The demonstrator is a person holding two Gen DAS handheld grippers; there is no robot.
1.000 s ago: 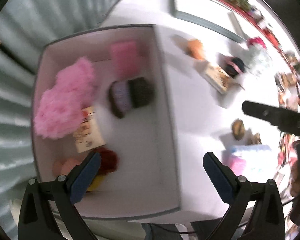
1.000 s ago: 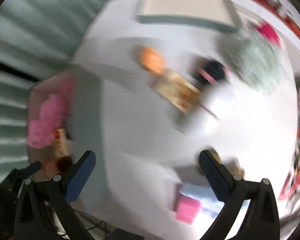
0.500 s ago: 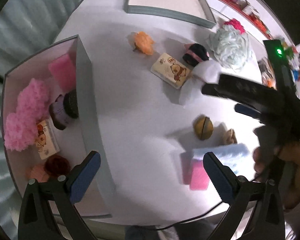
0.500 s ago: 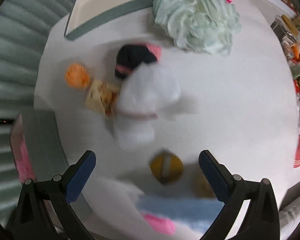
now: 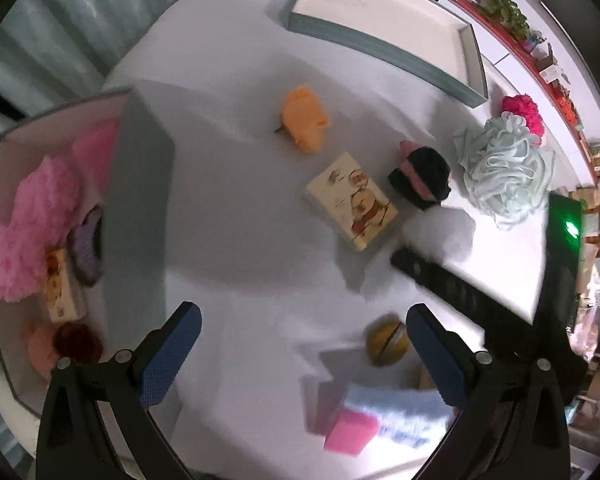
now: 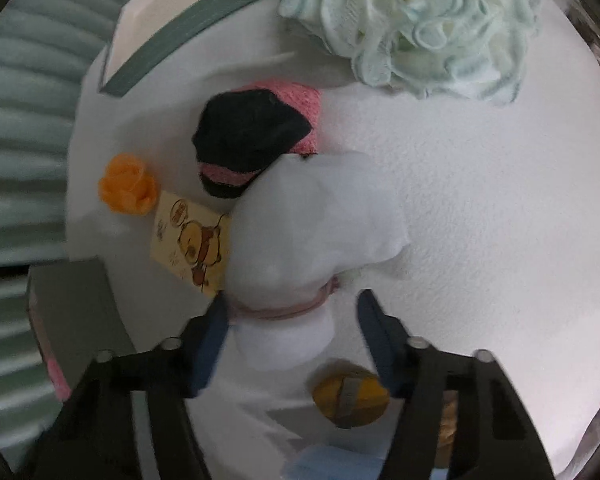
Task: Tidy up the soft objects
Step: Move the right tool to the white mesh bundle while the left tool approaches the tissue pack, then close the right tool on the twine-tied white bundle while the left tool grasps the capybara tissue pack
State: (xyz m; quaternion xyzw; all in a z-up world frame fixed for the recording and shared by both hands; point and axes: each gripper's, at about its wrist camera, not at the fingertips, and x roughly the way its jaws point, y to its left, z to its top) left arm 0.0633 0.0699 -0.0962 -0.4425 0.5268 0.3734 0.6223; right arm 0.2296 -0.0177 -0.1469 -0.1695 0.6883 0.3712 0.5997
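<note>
A white cloth bundle (image 6: 308, 236) tied with a pink band lies on the white table between the fingers of my right gripper (image 6: 292, 332), which is open around its tied neck. The bundle shows in the left wrist view (image 5: 440, 232) too, beside the right gripper's black finger (image 5: 452, 288). My left gripper (image 5: 300, 356) is open and empty above the table. A grey-walled box (image 5: 140, 208) at the left holds pink fluffy items (image 5: 32, 220), a purple knit piece, a printed pack and small round items.
On the table lie an orange soft flower (image 5: 304, 120), a bear-printed pack (image 5: 352, 204), a black-and-pink knit (image 5: 420, 176), a pale green mesh puff (image 5: 504, 168), a yellow ball (image 5: 386, 344), a pink sponge (image 5: 350, 430) on blue cloth, and a shallow tray (image 5: 384, 28) at the back.
My left gripper has swung from over the box to over the table. My right gripper has moved in on the white bundle and narrowed around its neck.
</note>
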